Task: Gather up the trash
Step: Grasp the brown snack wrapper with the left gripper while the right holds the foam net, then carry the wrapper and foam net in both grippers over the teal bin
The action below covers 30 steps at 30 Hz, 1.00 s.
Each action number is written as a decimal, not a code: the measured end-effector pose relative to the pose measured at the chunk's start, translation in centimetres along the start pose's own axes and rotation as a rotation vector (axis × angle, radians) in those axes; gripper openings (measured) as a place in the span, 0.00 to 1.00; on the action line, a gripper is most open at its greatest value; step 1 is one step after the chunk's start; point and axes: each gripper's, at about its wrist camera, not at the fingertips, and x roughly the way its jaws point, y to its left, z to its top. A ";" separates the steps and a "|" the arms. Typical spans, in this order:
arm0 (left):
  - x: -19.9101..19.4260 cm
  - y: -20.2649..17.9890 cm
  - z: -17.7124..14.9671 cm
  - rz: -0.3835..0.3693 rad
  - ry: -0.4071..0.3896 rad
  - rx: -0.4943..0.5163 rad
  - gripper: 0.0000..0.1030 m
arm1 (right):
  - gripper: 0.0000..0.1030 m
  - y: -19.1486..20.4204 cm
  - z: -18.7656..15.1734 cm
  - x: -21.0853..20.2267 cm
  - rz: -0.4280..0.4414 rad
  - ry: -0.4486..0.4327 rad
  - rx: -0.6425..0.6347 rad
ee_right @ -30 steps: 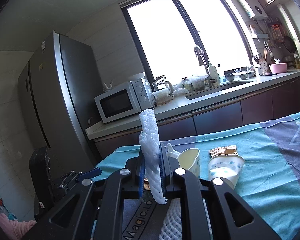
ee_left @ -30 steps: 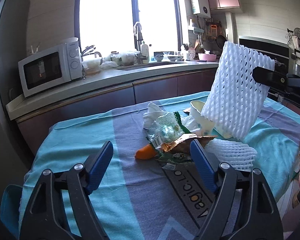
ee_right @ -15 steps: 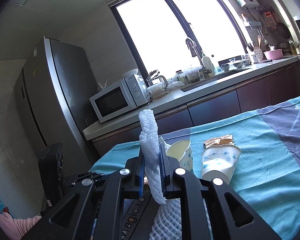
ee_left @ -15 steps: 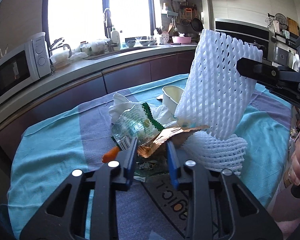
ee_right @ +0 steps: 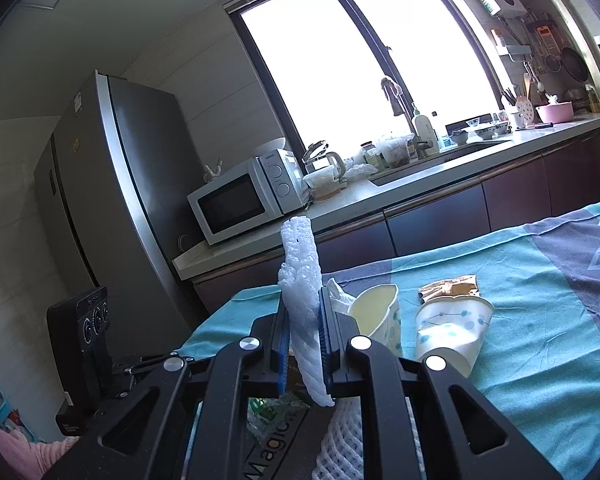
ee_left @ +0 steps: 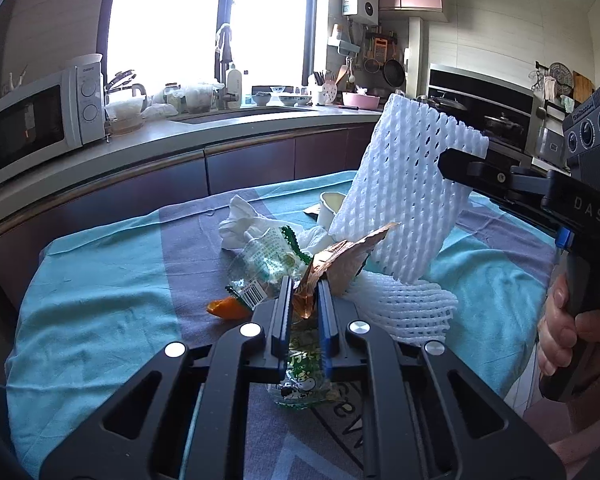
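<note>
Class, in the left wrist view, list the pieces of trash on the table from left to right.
Orange scrap → clear barcoded wrapper → brown wrapper clamped in the left gripper → flat foam net on the table.

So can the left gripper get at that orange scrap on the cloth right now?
Probably not yet: the left gripper is shut on the brown wrapper. The orange scrap lies uncovered, just left of it.

foam nets [ee_left: 410,200]: 2 | paper cups [ee_right: 452,330]: 2 | wrappers [ee_left: 340,256]: 3 | tissue [ee_left: 244,224]: 1 | grippers [ee_left: 304,312]: 2
</note>
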 end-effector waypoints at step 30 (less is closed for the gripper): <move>-20.1 17.0 -7.9 0.379 -0.095 -0.358 0.12 | 0.12 13.5 -2.1 10.5 0.361 0.214 -0.073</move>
